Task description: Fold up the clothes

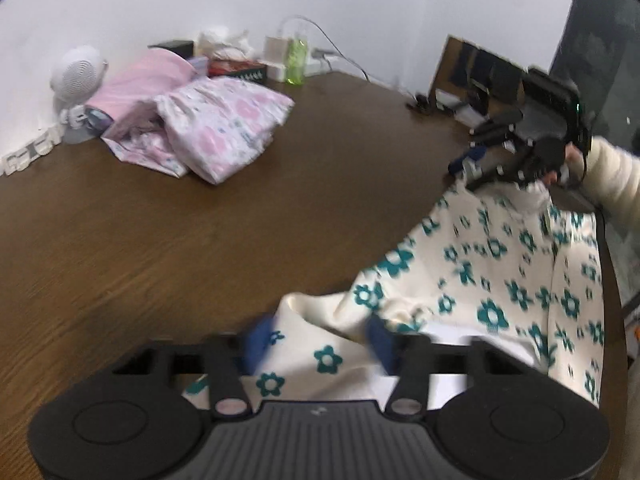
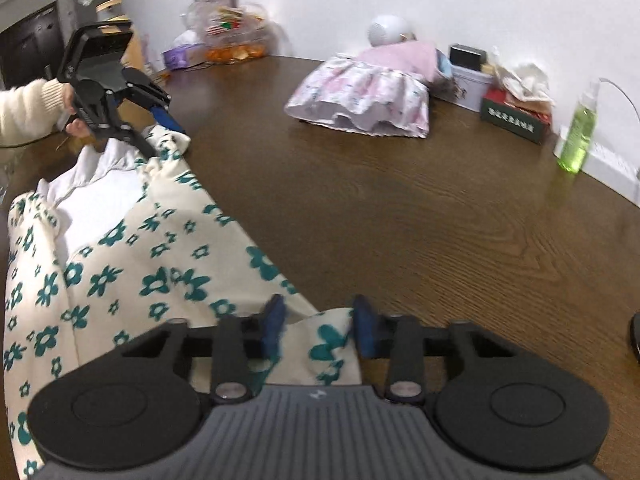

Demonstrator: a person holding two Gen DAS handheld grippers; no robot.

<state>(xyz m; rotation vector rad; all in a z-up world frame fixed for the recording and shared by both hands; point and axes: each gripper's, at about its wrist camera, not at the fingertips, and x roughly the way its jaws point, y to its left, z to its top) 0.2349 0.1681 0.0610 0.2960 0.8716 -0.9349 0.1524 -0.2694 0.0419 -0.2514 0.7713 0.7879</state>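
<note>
A cream garment with teal flowers point(image 1: 500, 260) point(image 2: 120, 260) lies spread along the near edge of the brown wooden table point(image 1: 160, 240) point(image 2: 400, 200), with its white lining showing. My left gripper point(image 1: 320, 340) has a raised fold of one end between its blue pads, which press on it. In the right wrist view the left gripper point(image 2: 162, 138) sits on the far corner, held by a hand in a cream sleeve. My right gripper point(image 2: 319, 330) pinches a bunched corner at the other end. The left wrist view shows the right gripper point(image 1: 466, 172) down on that corner.
A stack of folded pink and white clothes point(image 1: 224, 128) point(image 2: 360, 100) sits at the back of the table. Behind it along the wall are a white round device point(image 1: 76, 72), boxes, and a green bottle point(image 1: 297, 60) point(image 2: 578, 136). A fruit bowl point(image 2: 236, 46) stands far left.
</note>
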